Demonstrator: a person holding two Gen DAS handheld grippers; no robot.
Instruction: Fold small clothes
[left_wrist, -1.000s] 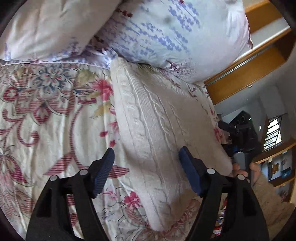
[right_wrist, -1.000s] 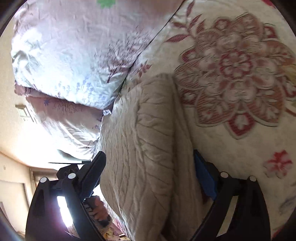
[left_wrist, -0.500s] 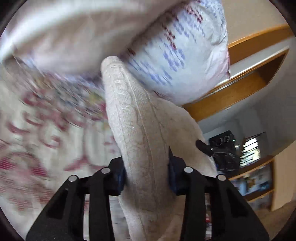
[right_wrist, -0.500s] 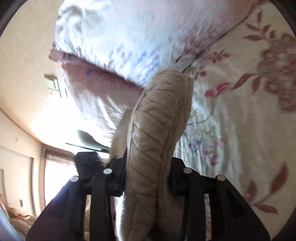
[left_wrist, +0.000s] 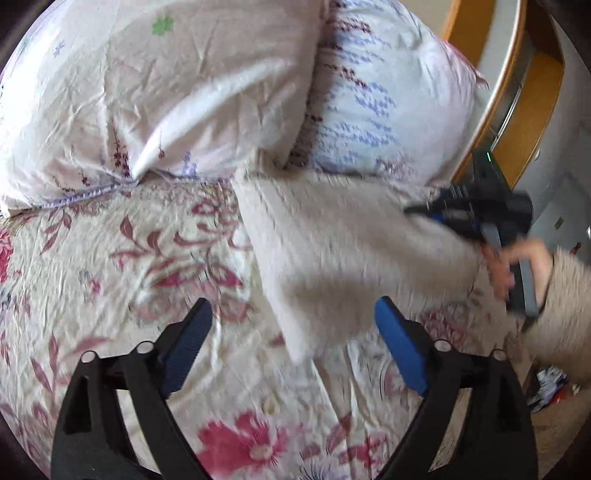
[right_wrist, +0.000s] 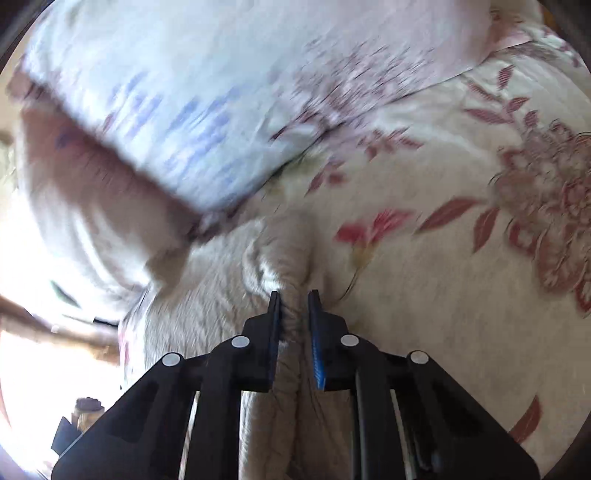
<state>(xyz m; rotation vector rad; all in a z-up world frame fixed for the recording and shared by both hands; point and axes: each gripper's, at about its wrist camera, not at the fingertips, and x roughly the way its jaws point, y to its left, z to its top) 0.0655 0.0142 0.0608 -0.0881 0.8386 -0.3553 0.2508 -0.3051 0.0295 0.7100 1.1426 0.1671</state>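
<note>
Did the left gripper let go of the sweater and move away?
Yes. The left gripper is open now and has pulled back from the pillows; the sweater lies on the bedspread.

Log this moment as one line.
left hand-held gripper: open, empty | right hand-held gripper: shut on beige knit garment | garment: on floral bedsheet

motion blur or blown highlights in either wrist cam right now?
Left wrist view: pillows fairly sharp, beige knit garment and right gripper smeared by motion. Right wrist view: heavy blur across the pillow, lower-left edge blown out white; the gripper fingers stay crisp.
</note>
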